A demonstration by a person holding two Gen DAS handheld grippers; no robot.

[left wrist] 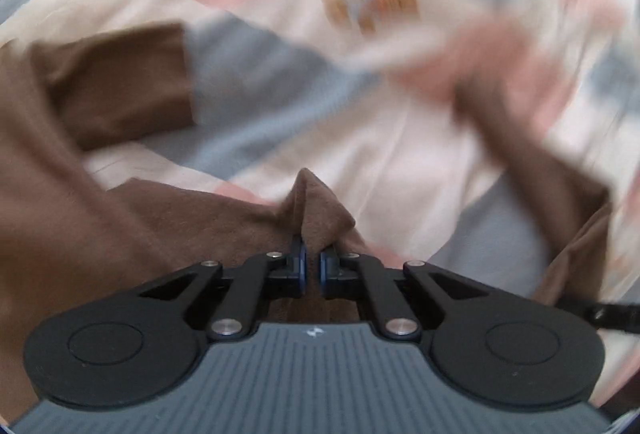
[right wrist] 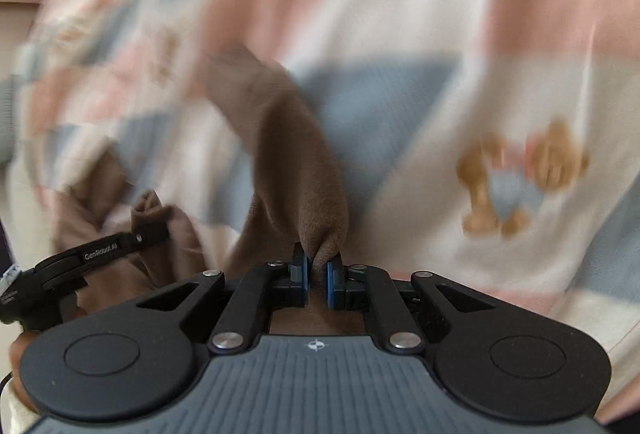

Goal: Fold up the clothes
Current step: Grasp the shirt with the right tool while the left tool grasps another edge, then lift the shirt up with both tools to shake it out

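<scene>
Brown garment (left wrist: 72, 234), pink-blue-cream patchwork bedsheet (left wrist: 400, 138)

bare patchwork bedspread (left wrist: 420, 138) lies open ahead; brown garment (left wrist: 80, 234) folds crowd the left side.

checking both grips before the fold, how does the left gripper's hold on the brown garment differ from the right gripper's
The left gripper pinches a short pointed corner of the brown garment, which peaks just past its pads; the right gripper pinches a long rolled strip of it that rises far ahead. Beside the left gripper the cloth spreads wide and slack; ahead of the right it is bunched narrow. Shared: both are shut on the same garment, over the patchwork bedding.
</scene>
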